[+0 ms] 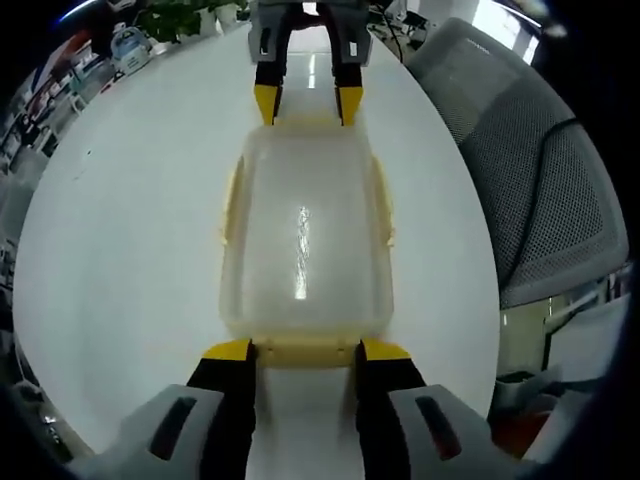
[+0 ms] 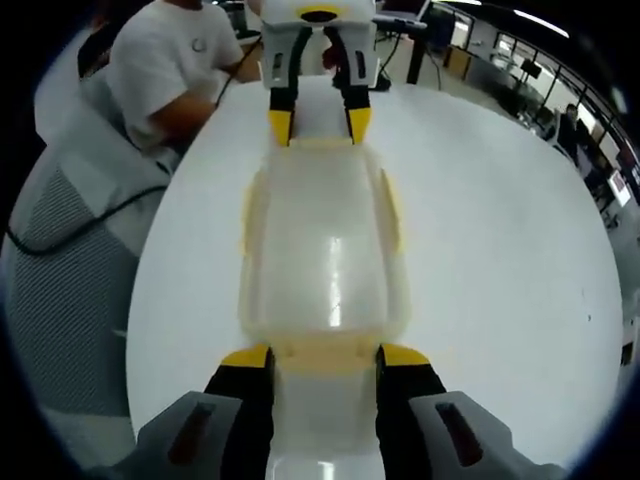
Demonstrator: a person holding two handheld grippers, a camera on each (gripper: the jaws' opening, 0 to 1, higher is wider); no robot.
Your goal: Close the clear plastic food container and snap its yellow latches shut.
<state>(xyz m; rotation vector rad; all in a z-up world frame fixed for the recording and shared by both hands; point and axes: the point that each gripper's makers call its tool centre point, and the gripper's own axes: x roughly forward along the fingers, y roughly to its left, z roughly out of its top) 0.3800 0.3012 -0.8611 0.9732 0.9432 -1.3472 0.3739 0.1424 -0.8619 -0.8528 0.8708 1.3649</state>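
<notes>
The clear plastic food container (image 1: pixel 305 240) lies with its lid on, lengthwise on the white table (image 1: pixel 130 230). Yellow latches (image 1: pixel 232 200) run along its long sides, and another yellow latch (image 1: pixel 305 350) sits at each short end. My left gripper (image 1: pixel 307 352) is open, its yellow-tipped jaws standing either side of the near end latch. My right gripper (image 1: pixel 307 108) is open at the far end. In the right gripper view the container (image 2: pixel 325 250) lies between my right gripper (image 2: pixel 326 358), open around its end latch (image 2: pixel 326 352), and the left gripper (image 2: pixel 320 127).
A grey mesh chair (image 1: pixel 540 180) stands by the table's edge. A person in a white shirt (image 2: pixel 170 70) sits at the table behind another grey chair (image 2: pixel 70 230). Plants and clutter (image 1: pixel 170 20) line the far side. Bare tabletop (image 2: pixel 500 250) lies around the container.
</notes>
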